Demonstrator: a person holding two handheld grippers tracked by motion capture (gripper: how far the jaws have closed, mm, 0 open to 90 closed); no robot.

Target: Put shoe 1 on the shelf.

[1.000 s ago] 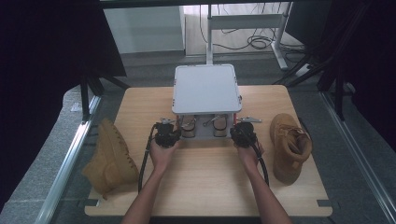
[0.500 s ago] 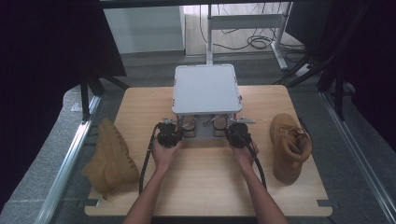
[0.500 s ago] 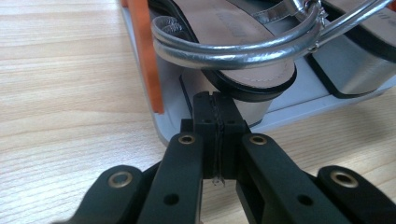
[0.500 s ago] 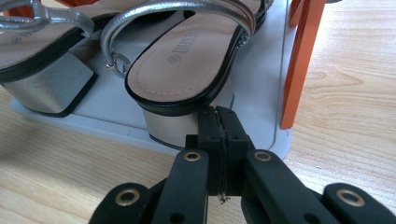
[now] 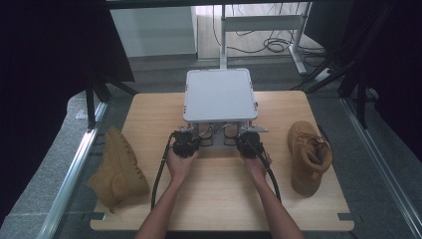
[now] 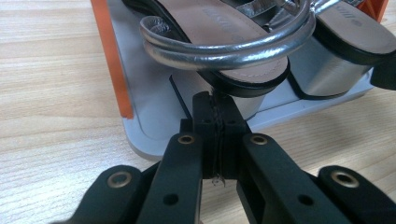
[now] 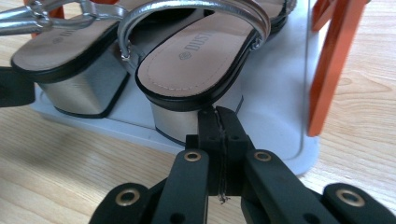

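Note:
A pair of silver strappy sandals with block heels stands on the grey base [image 6: 144, 107] of a small rack with orange posts. In the high view the rack's grey top [image 5: 219, 94] covers most of them. My left gripper [image 5: 195, 134] is shut and empty, its tips [image 6: 215, 99] at the heel of the left sandal [image 6: 224, 44]. My right gripper [image 5: 240, 134] is also shut and empty, its tips [image 7: 219, 113] against the silver heel of the right sandal [image 7: 196, 60]. The two grippers sit side by side at the rack's front.
A tan boot [image 5: 117, 169] lies at the table's left edge, partly over it. Another tan boot [image 5: 308, 157] stands at the right. An orange post [image 7: 329, 70] rises just right of my right gripper. Bare wood lies in front of the hands.
Both hands have edged slightly toward each other in front of the rack. The jaws stay shut.

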